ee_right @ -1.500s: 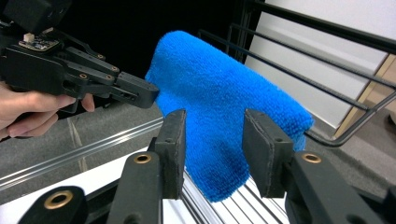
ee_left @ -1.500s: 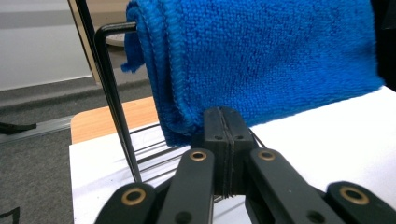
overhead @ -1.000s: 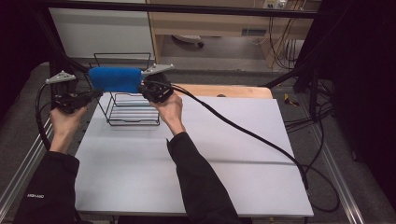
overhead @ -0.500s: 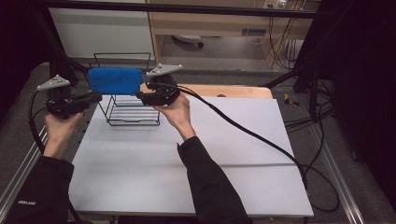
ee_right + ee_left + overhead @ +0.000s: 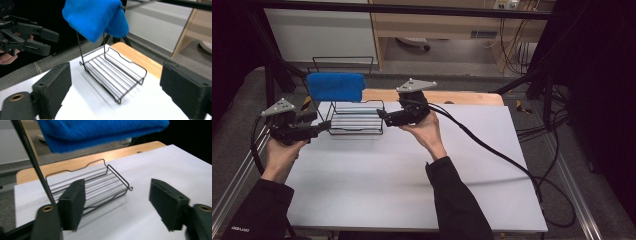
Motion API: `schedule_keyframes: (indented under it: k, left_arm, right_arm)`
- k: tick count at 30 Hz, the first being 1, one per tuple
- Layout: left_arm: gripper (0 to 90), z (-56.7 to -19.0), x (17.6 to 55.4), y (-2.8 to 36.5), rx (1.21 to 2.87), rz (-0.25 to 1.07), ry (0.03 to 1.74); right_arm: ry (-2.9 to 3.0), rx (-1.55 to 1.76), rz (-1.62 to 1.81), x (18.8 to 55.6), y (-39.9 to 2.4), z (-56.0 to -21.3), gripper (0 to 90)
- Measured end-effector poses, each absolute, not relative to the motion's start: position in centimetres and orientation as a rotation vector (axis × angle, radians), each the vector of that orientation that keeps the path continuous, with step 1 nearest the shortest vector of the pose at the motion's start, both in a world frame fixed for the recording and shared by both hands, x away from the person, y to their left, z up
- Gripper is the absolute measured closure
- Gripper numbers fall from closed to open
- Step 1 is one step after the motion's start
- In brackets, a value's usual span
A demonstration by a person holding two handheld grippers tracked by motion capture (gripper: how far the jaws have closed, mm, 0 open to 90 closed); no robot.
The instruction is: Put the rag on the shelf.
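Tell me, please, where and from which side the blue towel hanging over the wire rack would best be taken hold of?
Probably by its two lower hanging ends. The blue towel is draped over the top bar of the wire rack, so its folds hang free in front. Come in from the person's side, the left hand-held gripper at its left end, the right hand-held gripper at its right. Both stand open and clear of it.

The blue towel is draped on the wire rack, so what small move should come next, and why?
Probably draw both hands back toward the table's near edge. The blue towel hangs over the wire rack, and the left gripper and right gripper, whose fingers have just been opening, hold nothing.
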State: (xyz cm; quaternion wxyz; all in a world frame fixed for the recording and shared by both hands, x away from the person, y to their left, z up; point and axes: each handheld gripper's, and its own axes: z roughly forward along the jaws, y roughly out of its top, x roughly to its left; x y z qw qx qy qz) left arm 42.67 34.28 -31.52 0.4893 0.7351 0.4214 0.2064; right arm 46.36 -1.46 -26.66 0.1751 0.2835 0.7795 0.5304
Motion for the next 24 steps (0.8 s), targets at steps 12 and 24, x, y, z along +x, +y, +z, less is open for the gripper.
schedule_keyframes:
  k: [12, 24]
  left_arm:
    - [8.5, -34.6, 40.7, 30.9, 1.874, 0.51, 0.995]
    - [7.4, -37.8, 38.7, 28.6, 1.922, 0.468, 0.962]
  right_arm:
    - [2.22, 0.902, 1.481, 44.6, -8.1, -29.6, 0.5]
    - [2.3, 1.015, 1.395, 42.8, -14.2, -34.0, 0.4]
